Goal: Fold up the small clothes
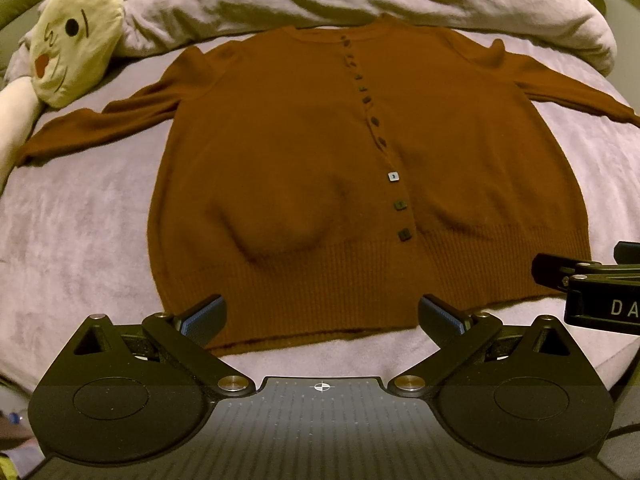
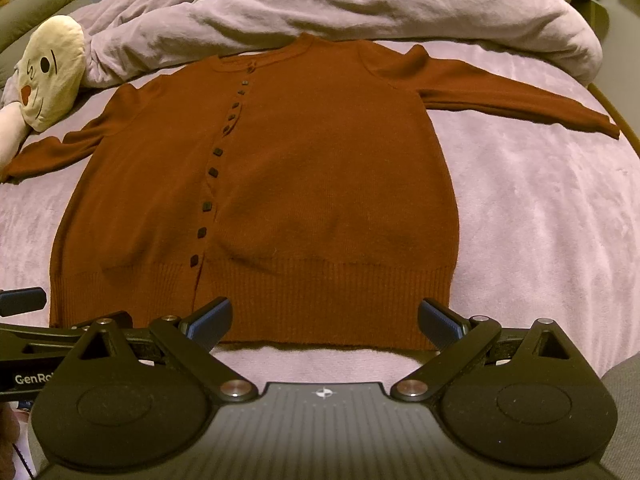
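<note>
Left gripper [image 1: 322, 320] and right gripper [image 2: 325, 322] jaws spread wide, empty, above hem of brown cardigan [image 1: 320, 152], seemingly fully buttoned, flat on bed [image 1: 80, 220].

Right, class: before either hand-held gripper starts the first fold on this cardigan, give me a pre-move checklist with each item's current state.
1. Cardigan lies face up and spread out on the bed: ok.
2. Both sleeves stretched out to the sides, free to fold in: ok.
3. Front buttoned shut: cannot tell for every button; the placket looks closed.
4. Body smooth: not ok, a raised wrinkle sits above the ribbed hem.
5. Left hand-held gripper and right hand-held gripper open, empty, at the hem: ok.
6. Plush toy clear of the cloth: cannot tell; it lies close by the left sleeve.
</note>
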